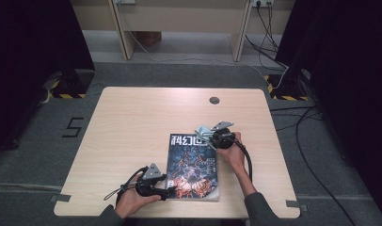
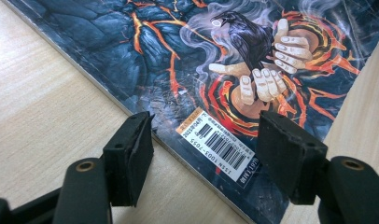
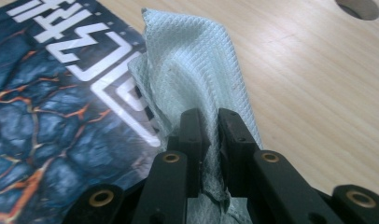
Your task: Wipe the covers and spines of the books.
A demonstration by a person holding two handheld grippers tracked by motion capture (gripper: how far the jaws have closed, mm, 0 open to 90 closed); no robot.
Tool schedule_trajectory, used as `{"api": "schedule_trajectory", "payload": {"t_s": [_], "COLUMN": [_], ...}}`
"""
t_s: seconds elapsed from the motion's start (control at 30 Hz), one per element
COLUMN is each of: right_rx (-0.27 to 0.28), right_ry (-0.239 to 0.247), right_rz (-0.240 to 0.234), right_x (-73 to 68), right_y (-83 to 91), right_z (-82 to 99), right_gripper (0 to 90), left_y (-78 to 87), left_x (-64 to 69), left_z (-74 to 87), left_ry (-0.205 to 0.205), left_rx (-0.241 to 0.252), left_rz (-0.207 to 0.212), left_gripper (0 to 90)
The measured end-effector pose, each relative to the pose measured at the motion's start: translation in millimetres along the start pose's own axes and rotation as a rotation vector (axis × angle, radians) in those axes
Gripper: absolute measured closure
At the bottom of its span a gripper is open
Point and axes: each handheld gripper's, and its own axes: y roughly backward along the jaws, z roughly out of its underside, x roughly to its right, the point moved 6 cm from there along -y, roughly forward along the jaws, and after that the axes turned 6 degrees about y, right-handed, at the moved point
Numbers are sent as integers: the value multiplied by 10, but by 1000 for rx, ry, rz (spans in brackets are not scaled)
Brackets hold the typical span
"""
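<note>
Pale-green cloth (image 3: 197, 70) sits clenched in the right claw (image 3: 210, 140); left claw (image 2: 206, 149) gapes astride the magazine (image 2: 187, 70) corner.

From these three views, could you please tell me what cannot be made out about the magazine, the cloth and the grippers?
- Magazine: small print by the barcode too small, left gripper view.
- Cloth: lower end hidden behind the right gripper, right gripper view; in the high view it is too small to show folds.
- Left gripper: whether its pads touch the magazine cannot be told.
</note>
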Motion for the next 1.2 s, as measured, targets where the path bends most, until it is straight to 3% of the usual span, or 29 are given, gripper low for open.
{"api": "schedule_trajectory", "payload": {"t_s": [0.13, 0.4, 0.67, 1.2], "right_rx": [4, -20, 9, 5], "right_ry": [-11, 69, 95, 94], "right_rz": [0, 23, -79, -99], "right_x": [12, -133, -440, -537], "right_y": [-1, 1, -57, -237], "right_z": [2, -48, -173, -399], "right_gripper": [810, 809, 808, 805], "left_y": [2, 0, 2, 3], "left_x": [-1, -1, -3, -6], "left_z": [3, 1, 4, 6], "left_ry": [-2, -1, -3, -5], "left_rx": [1, 1, 2, 2], "left_rz": [-2, -1, -1, -2], "left_gripper": [354, 352, 352, 353]}}
